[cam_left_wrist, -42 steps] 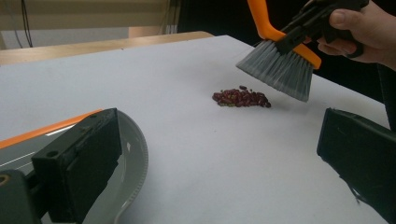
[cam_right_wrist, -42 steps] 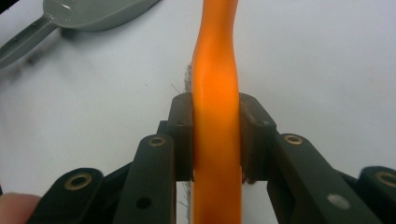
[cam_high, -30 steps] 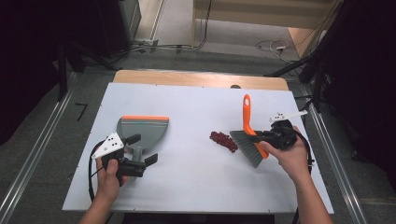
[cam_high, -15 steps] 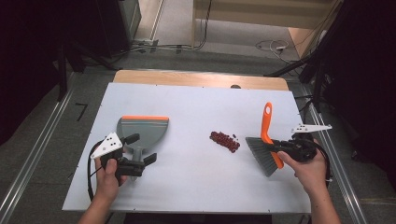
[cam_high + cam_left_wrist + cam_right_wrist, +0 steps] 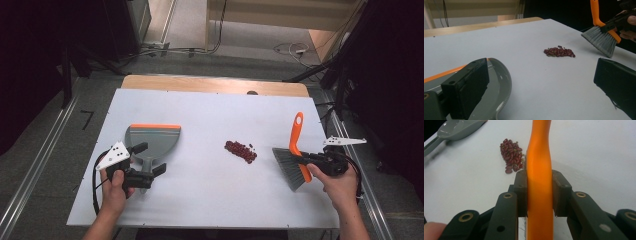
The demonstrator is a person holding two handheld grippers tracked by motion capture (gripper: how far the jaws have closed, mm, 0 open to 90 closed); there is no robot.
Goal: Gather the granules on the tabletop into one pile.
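The grey dustpan [image 5: 152, 141] lies flat at 9 o'clock on the table [image 5: 210, 107]; it looks light and stiff, and the left gripper [image 5: 148, 162], jaws spread wide, sits around its handle without squeezing. The brush [image 5: 292, 162] at 3 o'clock looks light, with soft bristles and a hard, smooth orange handle, which the right gripper [image 5: 539, 192] pinches tight in the middle. The little red beans [image 5: 241, 151] lie in a pile near the middle, small and easy to scatter, so sweep them gently.

Two forearms reach in from the near edge. The left hand [image 5: 116, 182] holds the left gripper [image 5: 152, 158], jaws spread wide apart and pointing away from the person. The right hand [image 5: 339, 184] holds the right gripper [image 5: 303, 158], pointing toward the left one, jaws clamped tight.
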